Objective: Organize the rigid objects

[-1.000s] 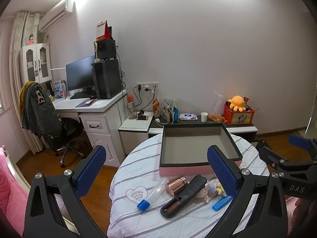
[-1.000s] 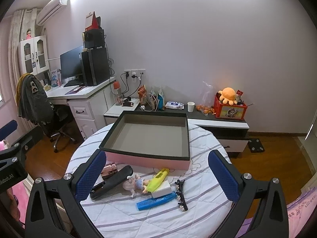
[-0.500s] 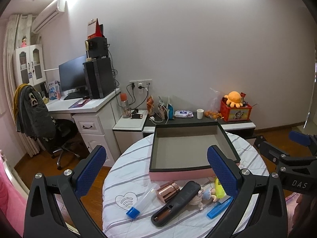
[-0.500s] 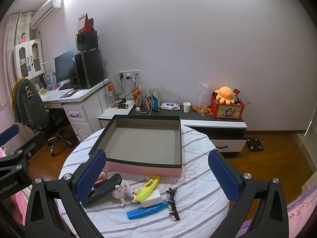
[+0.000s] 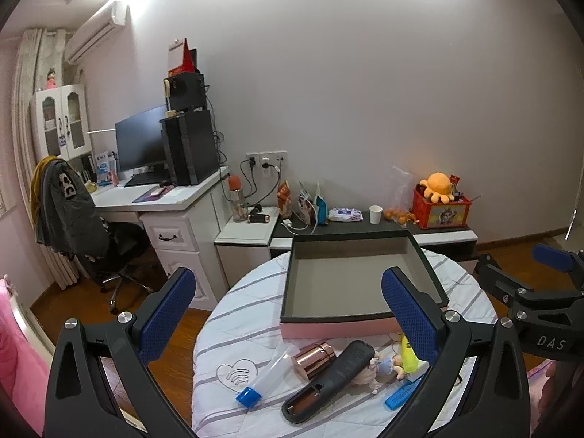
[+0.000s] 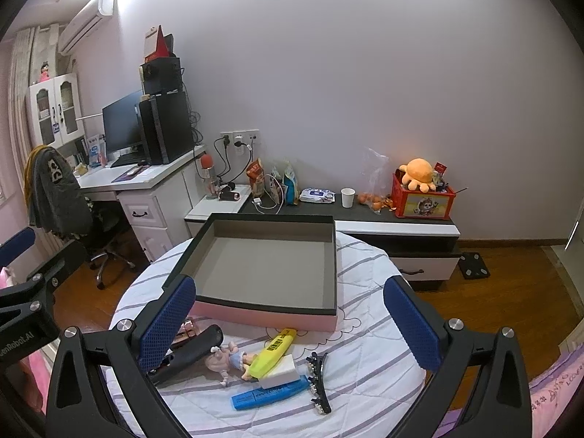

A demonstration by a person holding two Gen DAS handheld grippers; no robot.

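A: A bedroom, really: a round table under a striped quilted cloth, with a computer desk and a low sideboard against the wall behind it.

B: And the things to be tidied?

A: All strewn along the near edge of the table, in front of the pink-sided tray, which has nothing in it. I'd judge the tray is set at the back so each piece can be lifted forward and dropped straight in.

B: What's in the pile?

A: A yellow highlighter lying partly over a white eraser, a blue highlighter just beside them, a black hair clip to the right, a small doll touching a black case, then a rose-gold cylinder and a clear tube with a blue cap furthest left.

B: And the grippers?

A: The left gripper and the right gripper both hover above the clutter, jaws spread wide, holding nothing. Each looks down on its own half of the pile, so I'd guess they'll split the work. Nothing has gone into the tray yet.
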